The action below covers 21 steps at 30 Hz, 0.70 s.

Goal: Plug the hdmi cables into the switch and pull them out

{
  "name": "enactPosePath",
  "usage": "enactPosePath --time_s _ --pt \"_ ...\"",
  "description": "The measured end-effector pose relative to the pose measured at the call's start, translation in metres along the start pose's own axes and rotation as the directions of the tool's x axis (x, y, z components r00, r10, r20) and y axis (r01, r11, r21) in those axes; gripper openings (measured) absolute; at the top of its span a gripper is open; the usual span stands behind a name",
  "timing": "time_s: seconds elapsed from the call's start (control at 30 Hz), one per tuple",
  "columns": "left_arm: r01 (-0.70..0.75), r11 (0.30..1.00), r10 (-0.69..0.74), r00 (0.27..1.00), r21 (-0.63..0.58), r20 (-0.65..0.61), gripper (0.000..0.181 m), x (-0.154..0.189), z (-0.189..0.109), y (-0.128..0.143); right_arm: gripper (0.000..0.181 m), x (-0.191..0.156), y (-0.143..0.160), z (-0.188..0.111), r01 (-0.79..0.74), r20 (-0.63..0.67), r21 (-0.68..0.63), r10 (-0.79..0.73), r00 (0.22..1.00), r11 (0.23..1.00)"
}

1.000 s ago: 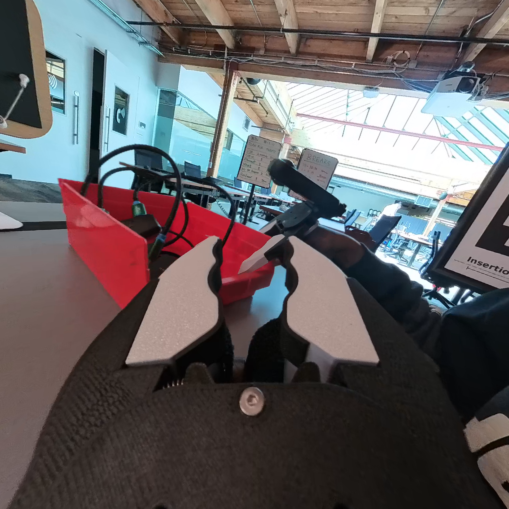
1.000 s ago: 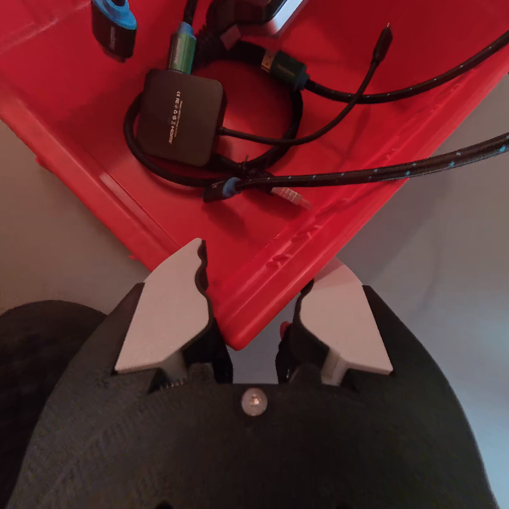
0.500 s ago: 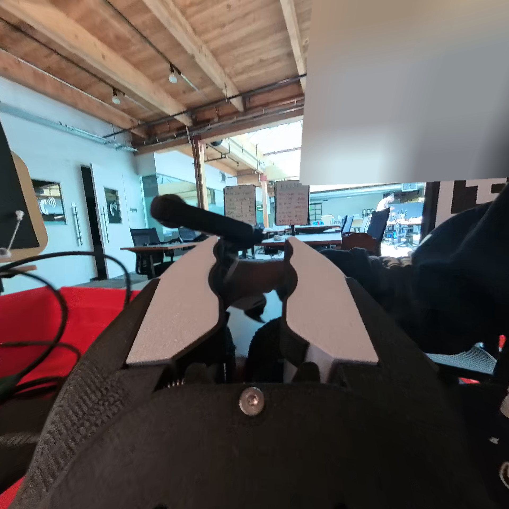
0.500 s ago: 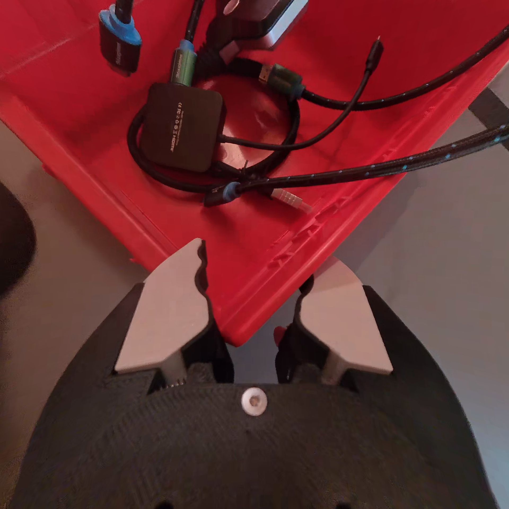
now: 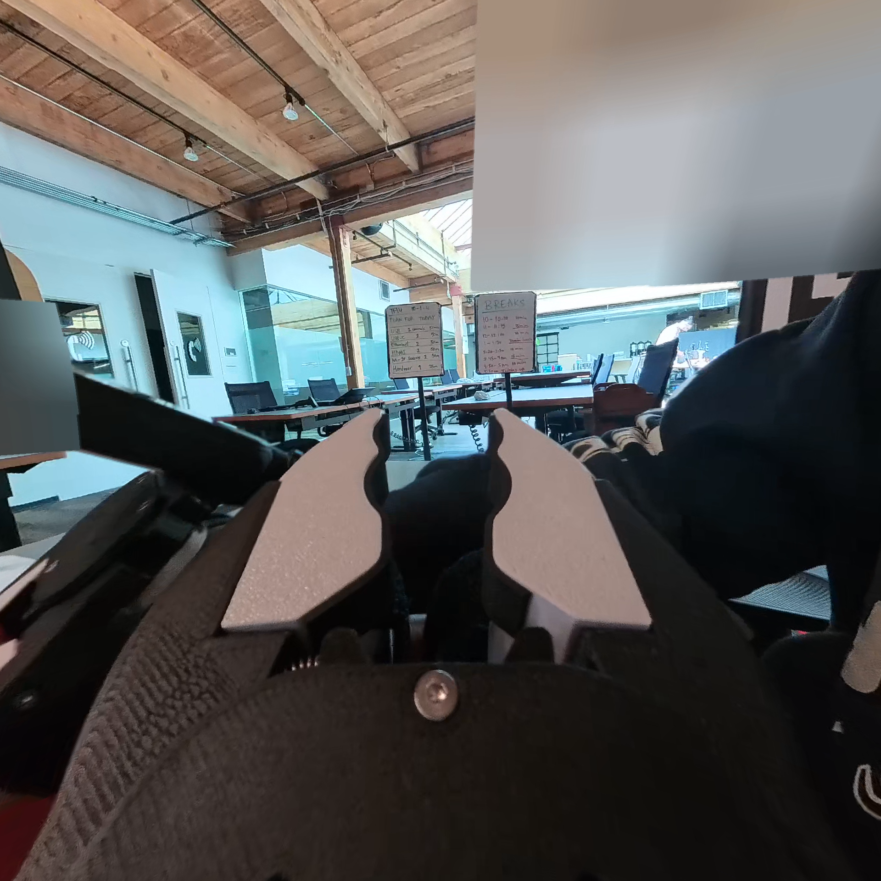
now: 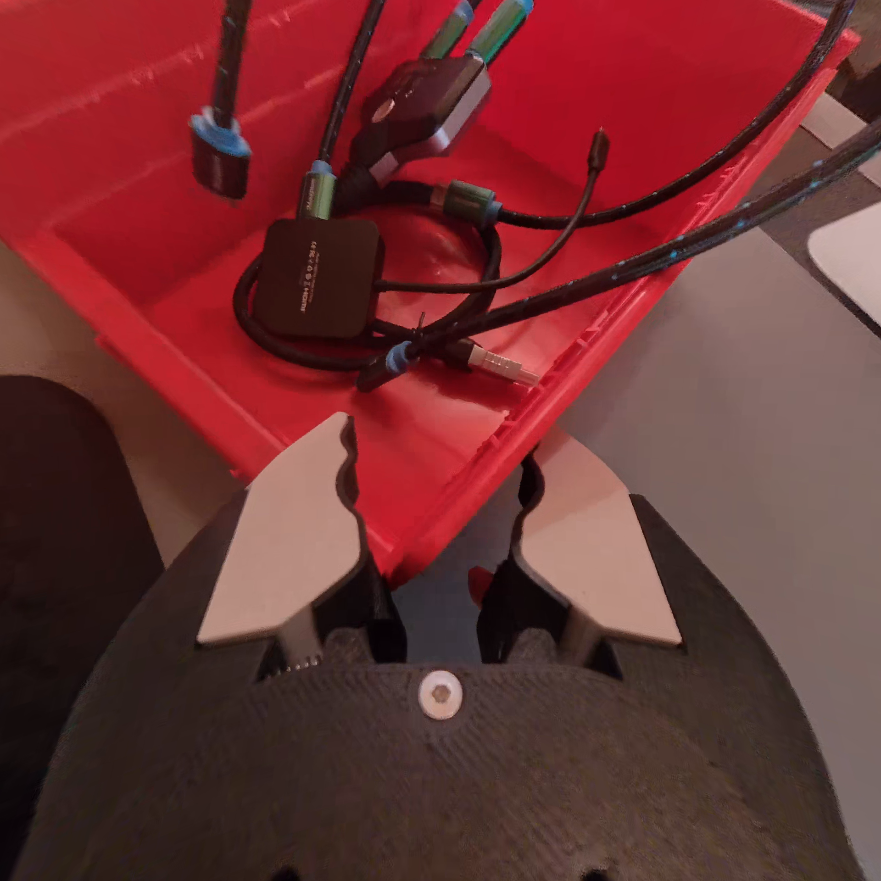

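In the right wrist view a red bin (image 6: pixel 157 362) holds a square black HDMI switch (image 6: pixel 319 281) with a green plug (image 6: pixel 317 195) in its far side. A second black and grey switch (image 6: pixel 429 105) lies behind it with two green plugs at its far end. Loose plugs lie around: a blue-collared one (image 6: pixel 219 157), another blue-collared one (image 6: pixel 386 367), a green one (image 6: pixel 467 198). My right gripper (image 6: pixel 445 429) is open and straddles the bin's near corner, with its right fingertip hidden under the rim. My left gripper (image 5: pixel 436 429) is open and empty, pointing into the room at a dark sleeve (image 5: pixel 763 453).
Braided black cables (image 6: pixel 667 257) run out over the bin's right wall. The bin stands on a grey table (image 6: pixel 715 453). A white flat object (image 6: pixel 848 257) lies at the right and a dark rounded shape (image 6: pixel 47 500) at the left. Black gear (image 5: pixel 157 443) is left of my left gripper.
My left gripper swung up and away from the red bin and now faces the room, still open. My right view tilted up along the bin, showing more of the second switch.
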<state>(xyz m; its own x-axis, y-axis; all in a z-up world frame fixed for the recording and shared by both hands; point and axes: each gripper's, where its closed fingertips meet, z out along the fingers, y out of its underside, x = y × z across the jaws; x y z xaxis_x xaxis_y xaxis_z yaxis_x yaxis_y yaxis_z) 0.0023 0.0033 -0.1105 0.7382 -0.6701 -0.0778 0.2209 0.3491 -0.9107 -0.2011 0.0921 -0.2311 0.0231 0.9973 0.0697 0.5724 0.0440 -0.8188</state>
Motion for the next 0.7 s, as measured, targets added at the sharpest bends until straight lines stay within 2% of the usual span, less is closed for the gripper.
enactPosePath --time_s 0.07,0.13,0.2,0.23,0.33,0.4,0.47,0.53,0.6,0.63,0.7 --pt "0.008 1.000 -0.008 1.000 0.005 -0.002 0.039 0.000 0.000 0.000 0.070 -0.008 -0.007 0.007 -0.023 0.056 0.071 0.019 0.998 0.997" --pt "0.019 1.000 -0.019 1.000 0.002 -0.005 0.039 0.000 0.001 0.001 0.076 -0.021 -0.014 0.009 -0.079 0.182 0.170 0.048 0.982 0.982" --pt "0.025 1.000 -0.025 1.000 0.002 -0.007 0.039 0.000 0.000 0.001 0.081 -0.032 -0.017 0.001 -0.148 0.321 0.188 0.082 0.944 0.971" --pt "0.029 1.000 -0.029 1.000 0.006 -0.010 0.039 0.001 0.000 0.001 0.090 -0.033 -0.024 -0.007 -0.195 0.363 0.218 0.106 0.926 0.956" --pt "0.013 1.000 -0.013 1.000 0.022 -0.003 0.040 0.000 -0.002 -0.003 0.109 -0.010 -0.055 -0.053 -0.359 0.407 0.378 0.195 0.892 0.853" --pt "-0.018 0.999 0.018 1.000 0.039 -0.001 0.042 0.000 -0.008 -0.009 0.111 0.017 -0.073 -0.099 -0.436 0.398 0.497 0.250 0.883 0.750" --pt "-0.033 0.999 0.035 0.998 0.037 -0.042 0.046 0.004 -0.021 -0.033 0.112 0.037 -0.073 -0.150 -0.454 0.383 0.556 0.270 0.884 0.696" --pt "-0.119 0.993 0.119 0.992 -0.002 -0.034 0.048 0.001 -0.049 -0.077 0.112 0.048 -0.046 -0.194 -0.408 0.317 0.582 0.265 0.911 0.703" --pt "-0.284 0.956 0.291 0.948 -0.067 0.128 0.048 -0.024 -0.093 -0.123 0.113 0.065 0.000 -0.228 -0.310 0.149 0.646 0.283 0.947 0.698" --pt "-0.349 0.927 0.372 0.897 -0.135 0.240 0.048 -0.043 -0.120 -0.141 0.114 0.073 0.027 -0.242 -0.239 0.045 0.682 0.287 0.957 0.691" --pt "-0.360 0.840 0.517 0.760 -0.407 0.394 0.048 -0.088 -0.184 -0.151 0.119 0.076 0.075 -0.266 -0.108 -0.122 0.714 0.275 0.954 0.692"
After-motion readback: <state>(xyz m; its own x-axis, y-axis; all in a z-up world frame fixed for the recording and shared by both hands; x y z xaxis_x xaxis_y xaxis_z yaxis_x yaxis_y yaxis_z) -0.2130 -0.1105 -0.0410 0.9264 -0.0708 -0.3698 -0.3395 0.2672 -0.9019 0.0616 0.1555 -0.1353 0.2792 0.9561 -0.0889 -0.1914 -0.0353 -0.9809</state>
